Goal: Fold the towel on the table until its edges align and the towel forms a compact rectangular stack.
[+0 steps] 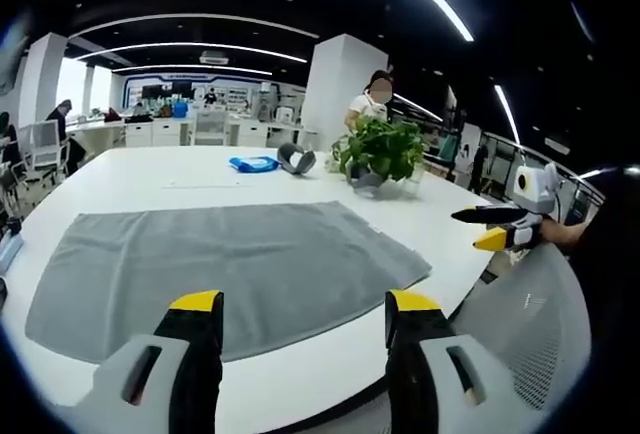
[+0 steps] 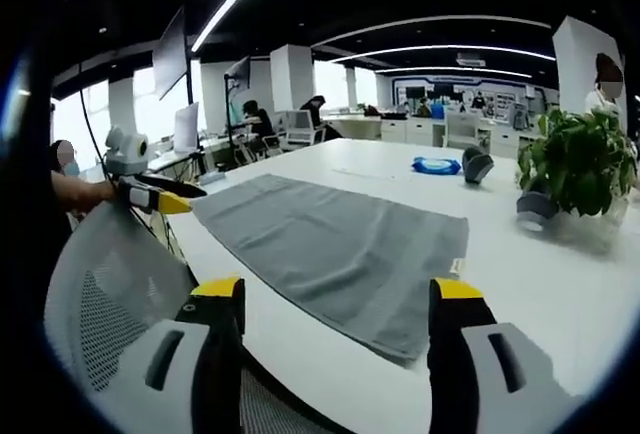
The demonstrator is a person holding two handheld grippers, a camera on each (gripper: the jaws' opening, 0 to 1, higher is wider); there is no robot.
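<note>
Currently, the grey rectangular terry towel (image 1: 225, 269) is laid flat and unfolded along the near edge of the white desk (image 1: 150, 174). Both the left gripper (image 1: 305, 319) and right gripper (image 2: 338, 304) are held wide open, nothing grasped. Being soft, light and limp, the towel is best pinched at its near corners.

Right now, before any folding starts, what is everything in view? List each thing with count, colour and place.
towel: one, grey, spread flat on the table near its front edge
table: one, white, large
potted plant: one, green leaves, far side of the table
blue item: one, blue, far side of the table, beside a dark curved object
mesh chair: one, pale grey, at the table's near edge
people: several, seated at desks in the background; one standing behind the plant
left gripper: yellow-tipped jaws open, short of the towel
right gripper: yellow-tipped jaws open, short of the towel
</note>
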